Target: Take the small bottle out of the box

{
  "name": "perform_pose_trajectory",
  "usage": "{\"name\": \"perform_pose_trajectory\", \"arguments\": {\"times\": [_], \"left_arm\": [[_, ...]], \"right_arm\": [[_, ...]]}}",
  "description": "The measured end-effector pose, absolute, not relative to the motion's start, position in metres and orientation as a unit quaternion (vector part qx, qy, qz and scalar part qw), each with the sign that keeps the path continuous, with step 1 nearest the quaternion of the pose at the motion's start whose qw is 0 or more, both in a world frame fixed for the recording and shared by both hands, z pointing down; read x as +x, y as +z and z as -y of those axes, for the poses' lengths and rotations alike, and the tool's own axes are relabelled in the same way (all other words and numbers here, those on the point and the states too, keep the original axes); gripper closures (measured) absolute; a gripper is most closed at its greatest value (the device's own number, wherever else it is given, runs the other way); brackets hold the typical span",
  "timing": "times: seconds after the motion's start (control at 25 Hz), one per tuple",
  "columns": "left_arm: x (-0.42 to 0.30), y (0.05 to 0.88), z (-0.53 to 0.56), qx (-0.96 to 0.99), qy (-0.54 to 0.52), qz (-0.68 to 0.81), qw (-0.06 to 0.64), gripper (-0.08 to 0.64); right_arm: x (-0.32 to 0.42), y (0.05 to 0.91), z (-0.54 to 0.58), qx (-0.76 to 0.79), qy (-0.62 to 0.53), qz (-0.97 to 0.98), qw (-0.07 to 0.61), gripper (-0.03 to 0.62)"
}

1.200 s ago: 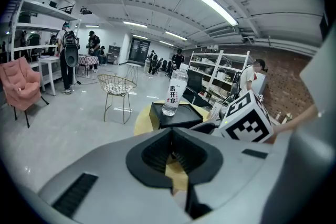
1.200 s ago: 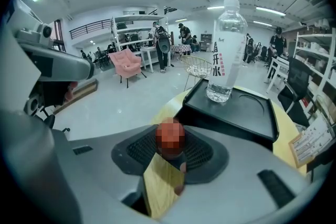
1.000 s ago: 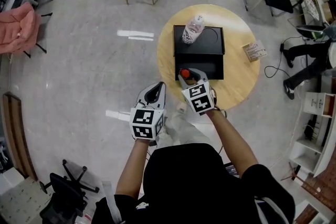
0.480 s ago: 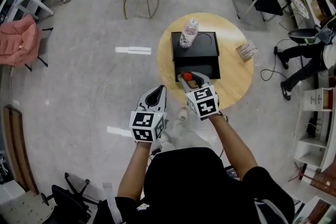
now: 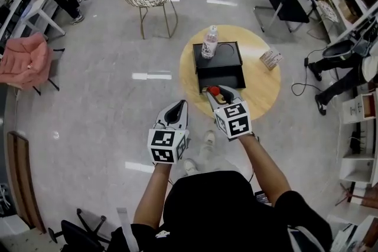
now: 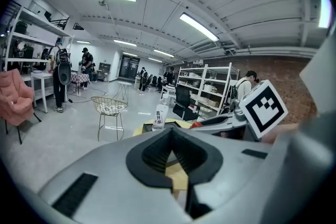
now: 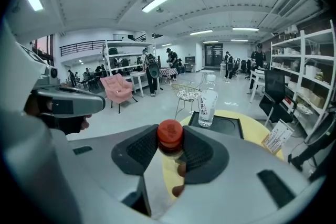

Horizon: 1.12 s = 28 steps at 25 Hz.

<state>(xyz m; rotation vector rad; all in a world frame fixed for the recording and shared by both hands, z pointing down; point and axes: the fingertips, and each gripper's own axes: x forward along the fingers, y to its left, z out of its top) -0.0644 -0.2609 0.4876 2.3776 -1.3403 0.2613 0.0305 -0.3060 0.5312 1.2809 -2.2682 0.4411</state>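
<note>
Jaws of the left tool: together, nothing between them, held short of the table. Right tool: clamped on the small bottle at its neck, by the near edge of the black box. Bottle probably light, rigid and slick; the neck hold suits it.

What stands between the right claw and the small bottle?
Nothing visible: the right claw is shut on the small bottle, its red cap showing between the jaws, at the black box's front edge.
</note>
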Motion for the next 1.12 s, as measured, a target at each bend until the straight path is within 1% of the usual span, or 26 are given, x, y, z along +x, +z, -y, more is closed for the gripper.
{"name": "perform_pose_trajectory", "arguments": {"times": [0.56, 0.84, 1.12], "left_arm": [[-0.086, 0.428, 0.186, 0.864, 0.059, 0.482, 0.133, 0.549], [-0.095, 0.415, 0.152, 0.869, 0.046, 0.477, 0.121, 0.549], [-0.089, 0.41, 0.133, 0.872, 0.04, 0.474, 0.114, 0.549]], "right_arm": [[0.017, 0.461, 0.228, 0.495, 0.115, 0.839, 0.196, 0.456], [0.01, 0.443, 0.191, 0.507, 0.107, 0.837, 0.176, 0.456], [0.017, 0.436, 0.17, 0.513, 0.104, 0.835, 0.17, 0.456]]}}
